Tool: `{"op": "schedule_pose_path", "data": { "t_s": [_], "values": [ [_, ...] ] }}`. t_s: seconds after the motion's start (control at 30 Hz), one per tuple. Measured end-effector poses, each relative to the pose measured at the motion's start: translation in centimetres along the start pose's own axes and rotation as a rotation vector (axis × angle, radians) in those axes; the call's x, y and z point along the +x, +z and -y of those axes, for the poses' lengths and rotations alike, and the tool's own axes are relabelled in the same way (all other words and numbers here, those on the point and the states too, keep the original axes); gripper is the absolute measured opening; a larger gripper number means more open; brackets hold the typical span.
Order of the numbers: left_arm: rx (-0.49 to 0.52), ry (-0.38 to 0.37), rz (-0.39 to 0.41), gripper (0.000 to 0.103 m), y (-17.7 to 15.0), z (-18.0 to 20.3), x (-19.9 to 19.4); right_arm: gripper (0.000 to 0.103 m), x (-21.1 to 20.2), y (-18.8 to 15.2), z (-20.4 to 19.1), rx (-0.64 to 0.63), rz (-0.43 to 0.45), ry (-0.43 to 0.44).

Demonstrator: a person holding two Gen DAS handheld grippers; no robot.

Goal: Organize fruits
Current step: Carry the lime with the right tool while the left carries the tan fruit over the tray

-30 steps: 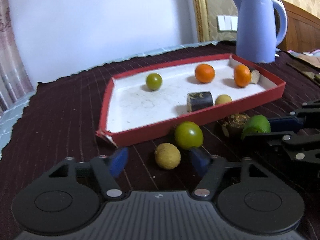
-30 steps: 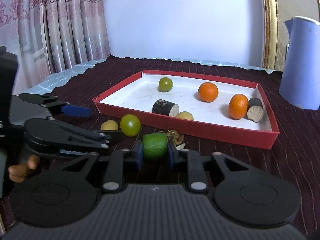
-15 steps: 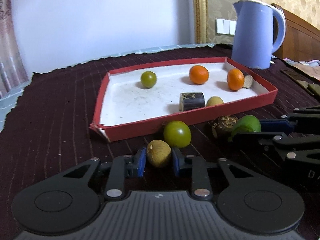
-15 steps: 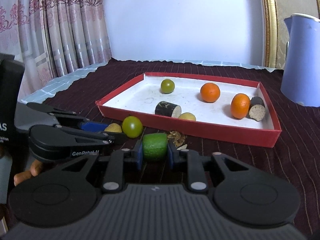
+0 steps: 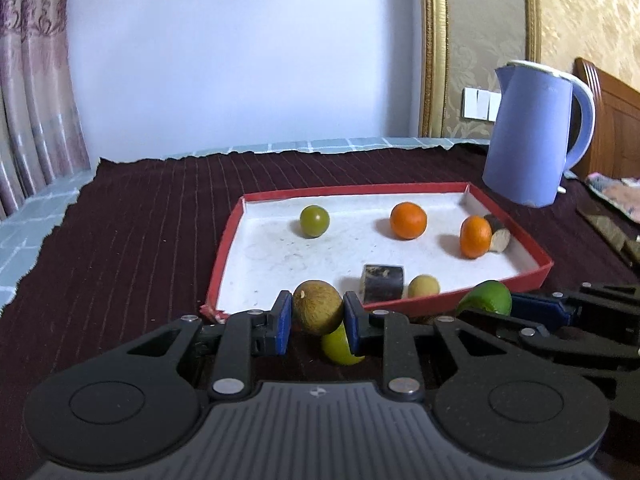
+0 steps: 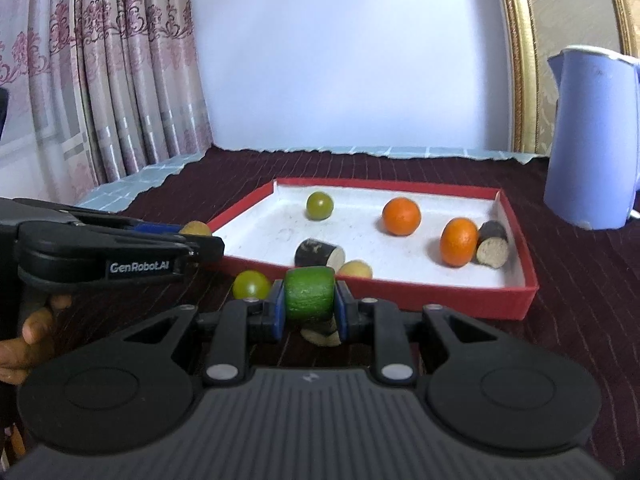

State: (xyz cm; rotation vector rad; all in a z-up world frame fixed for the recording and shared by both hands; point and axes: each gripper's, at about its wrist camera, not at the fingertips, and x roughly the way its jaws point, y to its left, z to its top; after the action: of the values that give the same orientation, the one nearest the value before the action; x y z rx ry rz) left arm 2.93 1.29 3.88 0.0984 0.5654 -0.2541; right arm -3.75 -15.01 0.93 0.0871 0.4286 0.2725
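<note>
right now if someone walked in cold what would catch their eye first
Probably the red tray on the dark cloth, its white floor dotted with two bright oranges and a small green fruit. Close in front, the right gripper clamps a green lime, and the left gripper clamps a brown round fruit. A lilac kettle stands behind the tray.

Soft daylight, fisheye-warped edges (slight blur)

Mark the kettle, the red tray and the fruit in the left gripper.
kettle (image 5: 532,136), left wrist view, middle of its blue body
red tray (image 5: 516,280), left wrist view, near red wall
brown fruit (image 5: 317,308), left wrist view, its middle, between the gripper pads
</note>
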Motion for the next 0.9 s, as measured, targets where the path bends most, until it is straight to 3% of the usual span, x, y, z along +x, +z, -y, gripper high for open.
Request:
{"op": "schedule_pose_path", "data": {
  "t_s": [0.47,0.9],
  "values": [
    [0.055,0.09,0.07,0.027,2.9,3.1,2.1,0.024,0.4,2.6,2.7,0.012,0.079,-0.107],
    [0.03,0.13,0.022,0.027,3.3,2.3,4.6,0.023,2.2,3.5,4.4,0.038,0.078,-0.132]
  ]
}}
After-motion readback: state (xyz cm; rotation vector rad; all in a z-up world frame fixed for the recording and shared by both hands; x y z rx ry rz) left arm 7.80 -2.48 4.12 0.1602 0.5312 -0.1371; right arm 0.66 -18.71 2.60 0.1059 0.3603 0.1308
